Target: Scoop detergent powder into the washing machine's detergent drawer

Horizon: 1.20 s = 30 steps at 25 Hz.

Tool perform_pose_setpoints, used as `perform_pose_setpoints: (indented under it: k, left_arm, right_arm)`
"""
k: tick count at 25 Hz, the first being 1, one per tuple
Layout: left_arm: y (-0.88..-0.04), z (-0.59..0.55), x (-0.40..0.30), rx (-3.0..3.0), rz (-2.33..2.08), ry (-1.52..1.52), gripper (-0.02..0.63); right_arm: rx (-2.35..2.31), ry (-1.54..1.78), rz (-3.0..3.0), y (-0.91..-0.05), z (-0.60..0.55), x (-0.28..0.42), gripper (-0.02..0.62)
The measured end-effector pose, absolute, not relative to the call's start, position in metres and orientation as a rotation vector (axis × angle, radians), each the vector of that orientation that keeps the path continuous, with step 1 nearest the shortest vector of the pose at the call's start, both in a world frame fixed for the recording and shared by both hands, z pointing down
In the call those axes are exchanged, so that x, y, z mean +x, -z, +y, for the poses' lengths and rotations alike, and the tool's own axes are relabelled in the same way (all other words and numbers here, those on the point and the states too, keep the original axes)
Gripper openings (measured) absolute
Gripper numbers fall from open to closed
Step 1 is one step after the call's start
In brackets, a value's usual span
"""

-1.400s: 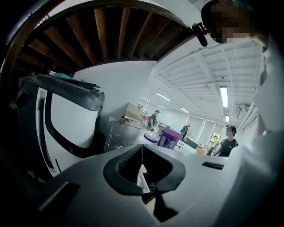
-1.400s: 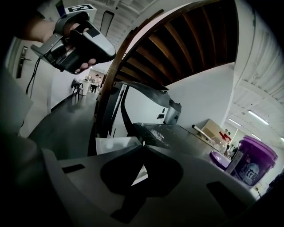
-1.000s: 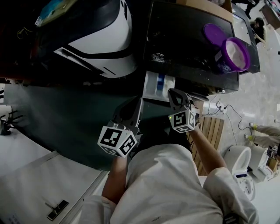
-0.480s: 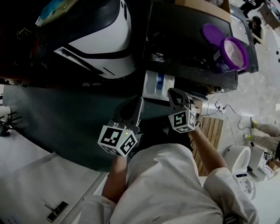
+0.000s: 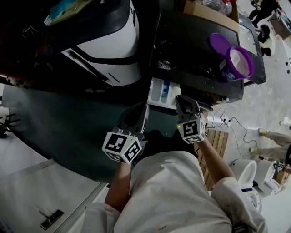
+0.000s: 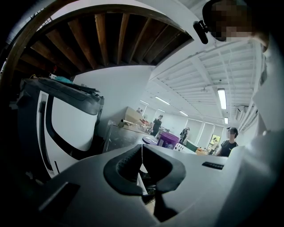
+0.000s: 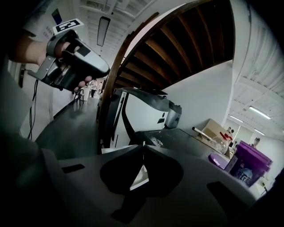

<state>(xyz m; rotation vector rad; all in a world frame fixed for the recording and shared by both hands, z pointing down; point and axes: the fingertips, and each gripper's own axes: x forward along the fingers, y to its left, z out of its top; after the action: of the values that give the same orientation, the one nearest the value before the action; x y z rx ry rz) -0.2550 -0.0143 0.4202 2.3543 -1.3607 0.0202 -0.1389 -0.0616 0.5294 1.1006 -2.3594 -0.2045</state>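
Note:
The white detergent drawer (image 5: 160, 92) stands pulled out from the front of the dark washing machine (image 5: 195, 41). On the machine's top sit an open purple powder tub (image 5: 238, 63) and its purple lid (image 5: 219, 43). My right gripper (image 5: 183, 101) is shut and empty, its tips just right of the drawer. My left gripper (image 5: 137, 114) is also shut with nothing in it, below and left of the drawer. The right gripper view shows shut tips (image 7: 143, 149) before the drawer (image 7: 112, 150), with the tub (image 7: 249, 170) at the right. The left gripper view shows shut tips (image 6: 142, 151) and the tub (image 6: 167, 140) far off.
A white and black appliance (image 5: 109, 41) stands left of the washing machine. Wooden slats (image 5: 219, 136) and cables lie on the floor at the right, beside a small white appliance (image 5: 248, 172). A cardboard box (image 5: 200, 10) sits behind the machine. People stand in the far background.
The head view has shifted slightly, so the machine and tub sit a little differently in frame. Both grippers stay shut in nearly the same places by the drawer.

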Motion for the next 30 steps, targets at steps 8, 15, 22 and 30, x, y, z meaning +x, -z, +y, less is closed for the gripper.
perform_pose_setpoints:
  k: [8,15,22,30]
  left_arm:
    - [-0.415,-0.015,-0.242,2.333,-1.411,-0.005,0.020]
    - [-0.406,-0.014,-0.224,2.313,-1.473,0.009,0.020]
    - [-0.396,-0.015,-0.206,2.284,-1.536,0.031,0.020]
    - [-0.393,-0.015,-0.185,2.264,-1.578,0.035,0.020]
  right_arm:
    - [1.116,0.173,-2.468,-0.486,-0.061,-0.127,0.012]
    - [1.077,0.115,-2.603,-0.448,-0.058,-0.117,0.012]
    - [1.011,0.059,-2.704,-0.417,-0.058,-0.105,0.012]
    - [0.966,-0.033,-2.780,-0.395,-0.060,-0.084,0.011]
